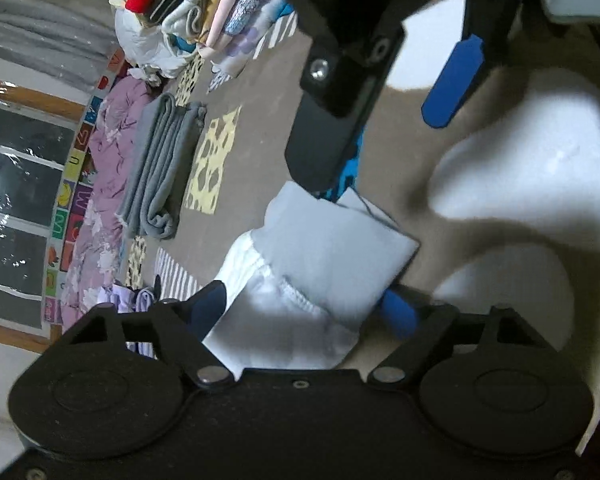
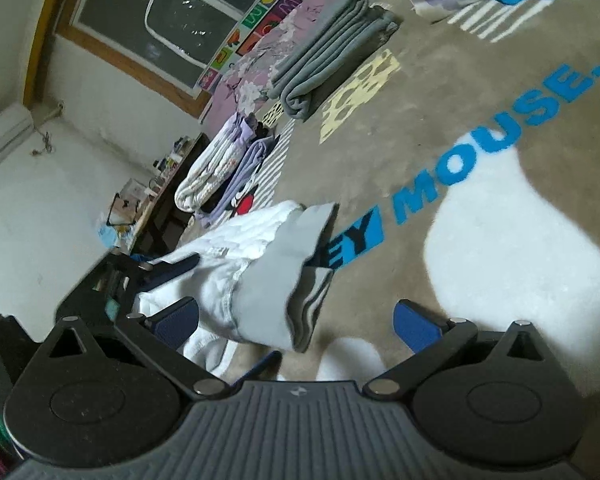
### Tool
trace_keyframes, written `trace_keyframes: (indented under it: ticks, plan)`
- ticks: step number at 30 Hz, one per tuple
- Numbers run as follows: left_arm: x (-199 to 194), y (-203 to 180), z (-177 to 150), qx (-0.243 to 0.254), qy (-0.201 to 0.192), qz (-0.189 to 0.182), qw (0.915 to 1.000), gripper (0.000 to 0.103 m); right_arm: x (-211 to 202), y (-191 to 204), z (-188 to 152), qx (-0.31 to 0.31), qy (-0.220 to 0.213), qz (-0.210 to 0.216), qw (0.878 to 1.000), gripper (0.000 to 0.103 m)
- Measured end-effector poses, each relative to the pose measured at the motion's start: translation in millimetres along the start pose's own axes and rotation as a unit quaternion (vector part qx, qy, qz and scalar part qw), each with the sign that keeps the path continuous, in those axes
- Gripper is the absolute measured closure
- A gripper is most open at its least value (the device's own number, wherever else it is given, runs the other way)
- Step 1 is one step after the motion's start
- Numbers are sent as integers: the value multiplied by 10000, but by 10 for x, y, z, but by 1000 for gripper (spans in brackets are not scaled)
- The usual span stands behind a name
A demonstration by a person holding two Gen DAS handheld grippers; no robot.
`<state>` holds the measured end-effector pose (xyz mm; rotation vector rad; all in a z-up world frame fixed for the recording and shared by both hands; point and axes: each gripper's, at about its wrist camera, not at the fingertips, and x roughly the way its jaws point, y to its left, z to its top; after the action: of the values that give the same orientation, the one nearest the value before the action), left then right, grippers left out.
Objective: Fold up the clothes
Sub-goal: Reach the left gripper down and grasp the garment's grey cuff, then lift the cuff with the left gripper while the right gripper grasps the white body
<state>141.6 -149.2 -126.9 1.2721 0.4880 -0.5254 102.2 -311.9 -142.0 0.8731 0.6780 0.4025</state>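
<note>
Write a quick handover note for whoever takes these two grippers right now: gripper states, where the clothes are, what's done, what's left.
Left gripper: jaws wide around the bunched white and grey garment; whether it really grips is unclear.
Right gripper: open, the garment's grey cuff between its fingers, not pinched.
Garment lies crumpled on the tan blanket, not yet folded.
Done: a folded grey piece and a stack of folded clothes further back.
Left: spread this garment flat, fold it, add it to the folded ones.
</note>
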Motion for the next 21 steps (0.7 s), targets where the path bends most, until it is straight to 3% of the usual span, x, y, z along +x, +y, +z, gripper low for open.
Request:
trace_keyframes:
  ticks: [1, 2, 4, 7, 9, 12, 15, 21]
  plan:
    - [6, 7, 16, -33, 10, -18, 10000, 30, 1, -14, 9, 42, -5, 23, 10000, 0]
    - [15, 26, 30, -92, 28, -30, 9999, 46, 3, -25, 18, 74, -7, 45, 10000, 0]
    - [16, 53, 49, -247, 71, 2, 9997, 59, 11, -38, 31, 107, -5, 71, 9999, 0]
    - [-36, 154, 30, -663, -4, 110, 9977, 71, 21, -42, 35, 114, -16, 84, 9999, 0]
    - [-85, 261, 4, -1036, -60, 200, 9944, 73, 16, -42, 28, 102, -28, 92, 9999, 0]
    - [-187, 526, -92, -1812, -198, 316, 9827, 76, 9, -38, 13, 66, -47, 104, 9999, 0]
    - [-305, 895, -254, -2790, -391, 397, 9587, 77, -5, -46, -1, 57, -105, 133, 9998, 0]
    - [-610, 1498, -798, -4606, -860, 594, 8814, 79, -15, -17, -56, -134, -182, 146, 9996, 0]
